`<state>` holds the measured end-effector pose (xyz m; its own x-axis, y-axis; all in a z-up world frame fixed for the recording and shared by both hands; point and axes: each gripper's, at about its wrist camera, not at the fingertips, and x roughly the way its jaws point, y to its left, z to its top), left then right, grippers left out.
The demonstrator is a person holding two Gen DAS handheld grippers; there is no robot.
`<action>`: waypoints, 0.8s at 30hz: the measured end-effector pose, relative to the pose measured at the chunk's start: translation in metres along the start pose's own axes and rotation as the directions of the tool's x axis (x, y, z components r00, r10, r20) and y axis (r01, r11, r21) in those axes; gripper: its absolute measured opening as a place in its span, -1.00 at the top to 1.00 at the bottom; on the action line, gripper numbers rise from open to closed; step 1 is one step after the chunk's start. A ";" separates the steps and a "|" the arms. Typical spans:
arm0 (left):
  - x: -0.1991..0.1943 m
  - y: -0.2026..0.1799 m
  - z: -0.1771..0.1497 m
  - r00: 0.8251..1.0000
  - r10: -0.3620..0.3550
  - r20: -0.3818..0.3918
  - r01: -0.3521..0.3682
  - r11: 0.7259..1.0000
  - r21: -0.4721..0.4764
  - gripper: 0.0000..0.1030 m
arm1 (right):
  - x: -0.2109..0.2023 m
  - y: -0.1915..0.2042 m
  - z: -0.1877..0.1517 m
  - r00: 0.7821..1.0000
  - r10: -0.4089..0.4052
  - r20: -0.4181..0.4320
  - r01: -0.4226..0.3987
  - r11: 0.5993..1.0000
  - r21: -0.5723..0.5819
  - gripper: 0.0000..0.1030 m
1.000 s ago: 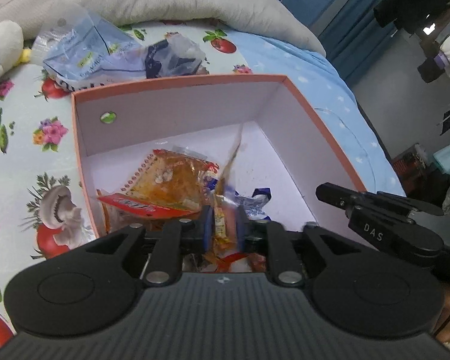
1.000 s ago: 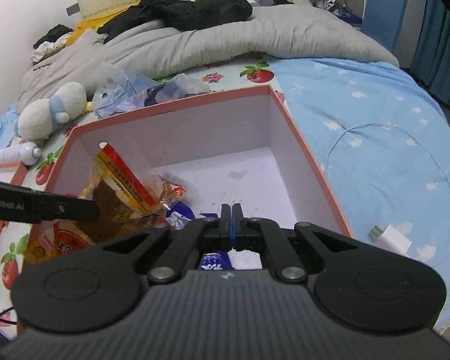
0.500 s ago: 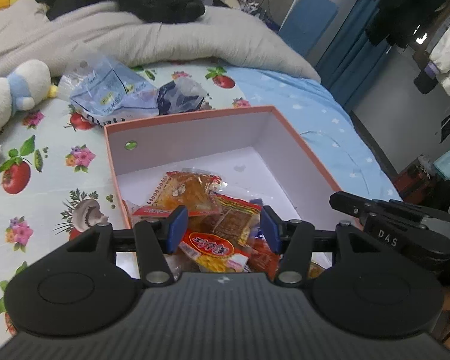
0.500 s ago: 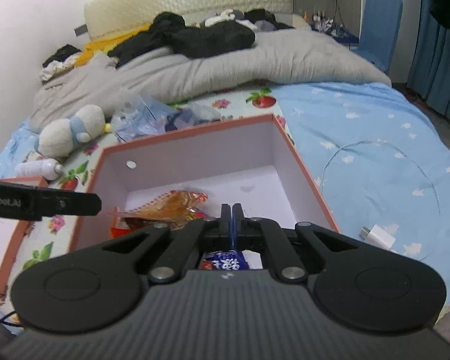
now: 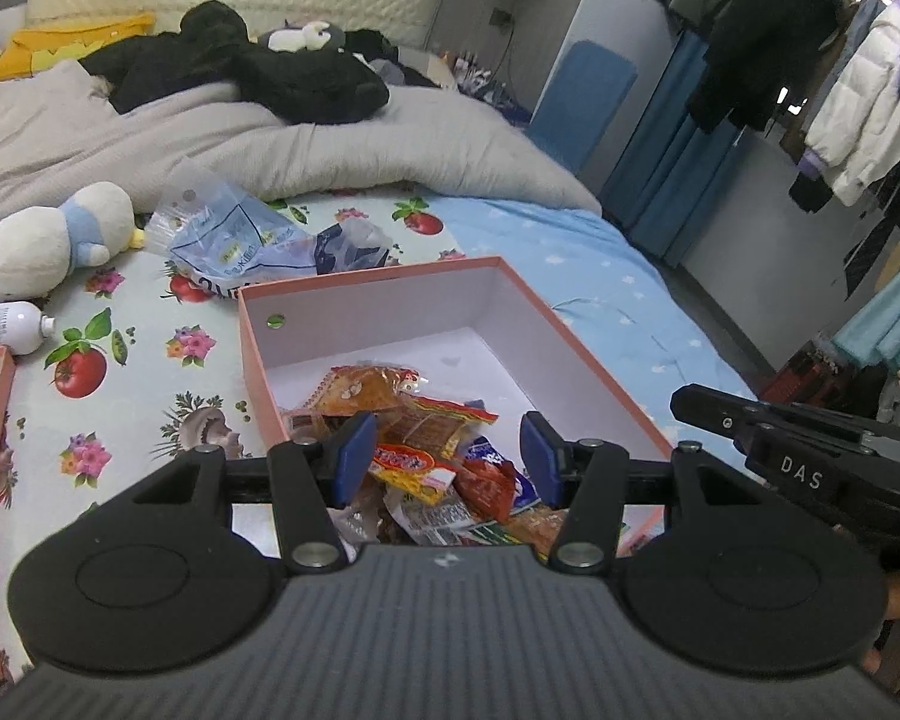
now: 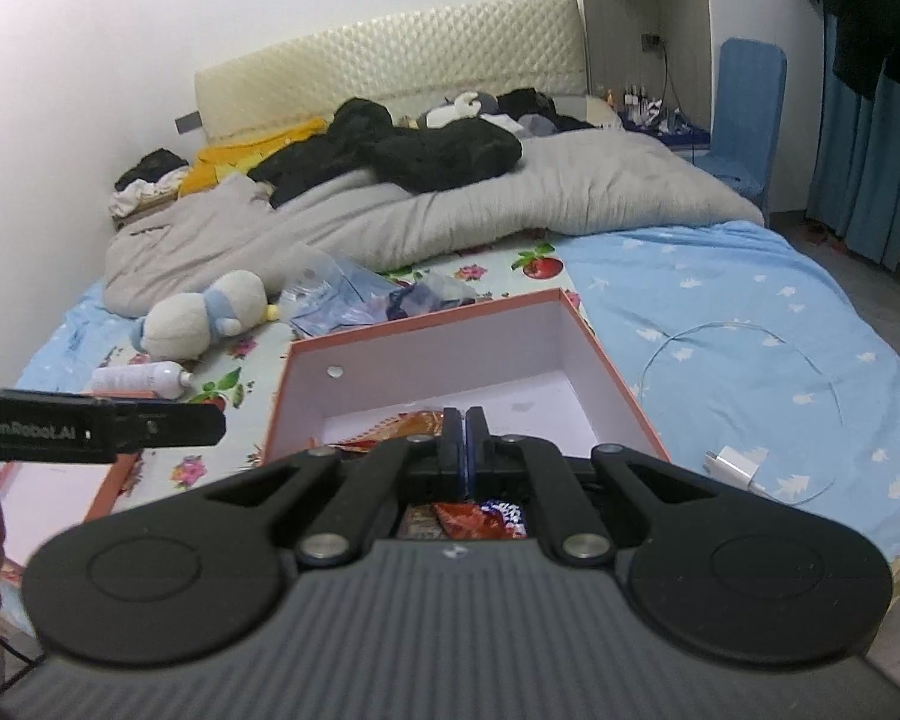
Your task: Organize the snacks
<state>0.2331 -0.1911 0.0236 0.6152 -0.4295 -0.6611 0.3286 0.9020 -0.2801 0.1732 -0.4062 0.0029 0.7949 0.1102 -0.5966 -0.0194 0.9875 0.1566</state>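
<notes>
Inside pink box [image 5: 390, 282], heaped snack packets [image 5: 426, 456].

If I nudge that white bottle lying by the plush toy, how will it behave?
The white bottle lies on its side and looks round, so it would probably roll. The soft patterned sheet may slow it. It looks like light plastic; how full it is cannot be told.

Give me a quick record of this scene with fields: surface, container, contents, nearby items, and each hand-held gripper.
surface: bed sheet with fruit and flower print
container: open pink box, white inside
contents: snack packets piled at the near end; far end bare
nearby items: plush toy, white bottle, clear plastic bags, white charger
left hand-held gripper: open, nothing between the pads
right hand-held gripper: shut, holding nothing visible
</notes>
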 end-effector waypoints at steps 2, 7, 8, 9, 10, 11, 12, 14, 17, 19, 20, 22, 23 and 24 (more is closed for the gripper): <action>-0.012 0.001 -0.009 1.000 -0.001 0.006 0.001 1.000 -0.002 -0.14 | -0.011 0.005 -0.004 1.000 0.002 0.013 -0.002 1.000 0.000 0.91; -0.036 0.003 -0.031 1.000 -0.004 0.018 0.004 1.000 -0.003 -0.14 | -0.032 0.014 -0.015 0.999 0.006 0.038 -0.006 1.000 0.006 0.91; -0.041 0.004 -0.036 1.000 -0.004 0.023 0.004 1.000 -0.003 -0.14 | -0.036 0.016 -0.018 0.999 0.007 0.042 -0.008 1.000 0.007 0.91; -0.045 0.004 -0.040 1.000 -0.004 0.027 0.004 1.000 -0.003 -0.14 | -0.039 0.017 -0.021 0.999 0.008 0.045 -0.008 1.000 0.008 0.91; -0.048 0.004 -0.044 1.000 -0.004 0.029 0.004 1.000 -0.004 -0.14 | -0.042 0.019 -0.024 0.999 0.008 0.051 -0.008 1.000 0.008 0.91; -0.051 0.004 -0.049 0.999 -0.004 0.033 0.004 1.000 -0.003 -0.14 | -0.046 0.021 -0.027 0.998 0.007 0.055 -0.007 1.000 0.010 0.91; -0.054 0.003 -0.052 0.999 -0.005 0.038 0.005 1.000 0.000 -0.14 | -0.048 0.022 -0.030 0.998 0.008 0.058 -0.009 1.000 0.016 0.91; -0.060 0.002 -0.059 0.999 0.008 0.050 -0.009 1.000 0.012 -0.14 | -0.055 0.024 -0.039 0.997 0.021 0.073 -0.023 0.999 0.027 0.90; -0.067 -0.003 -0.071 0.997 0.024 0.070 -0.027 0.998 0.048 -0.25 | -0.062 0.026 -0.050 0.996 0.027 0.082 -0.030 0.999 0.043 0.89; -0.071 -0.006 -0.078 0.995 0.032 0.091 -0.039 0.997 0.067 -0.31 | -0.064 0.026 -0.059 0.996 -0.004 0.087 0.000 0.999 0.043 0.88; -0.072 -0.006 -0.082 0.994 0.036 0.107 -0.044 0.997 0.069 -0.35 | -0.065 0.026 -0.063 0.996 -0.018 0.089 0.014 0.999 0.043 0.84; -0.074 -0.006 -0.089 0.992 0.031 0.124 -0.041 0.996 0.076 -0.42 | -0.067 0.026 -0.073 0.995 -0.046 0.093 0.041 0.998 0.048 0.50; -0.073 -0.005 -0.093 0.991 0.033 0.129 -0.044 0.996 0.082 -0.48 | -0.068 0.024 -0.078 0.993 -0.057 0.101 0.052 0.997 0.056 -0.04; -0.072 -0.005 -0.096 0.990 0.039 0.132 -0.051 0.995 0.089 -0.51 | -0.071 0.024 -0.084 0.992 -0.059 0.114 0.052 0.997 0.062 -0.25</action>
<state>0.1180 -0.1609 0.0056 0.7168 -0.3961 -0.5739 0.3595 0.9151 -0.1826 0.0658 -0.3812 -0.0173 0.8585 0.0385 -0.5114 0.0595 0.9830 0.1739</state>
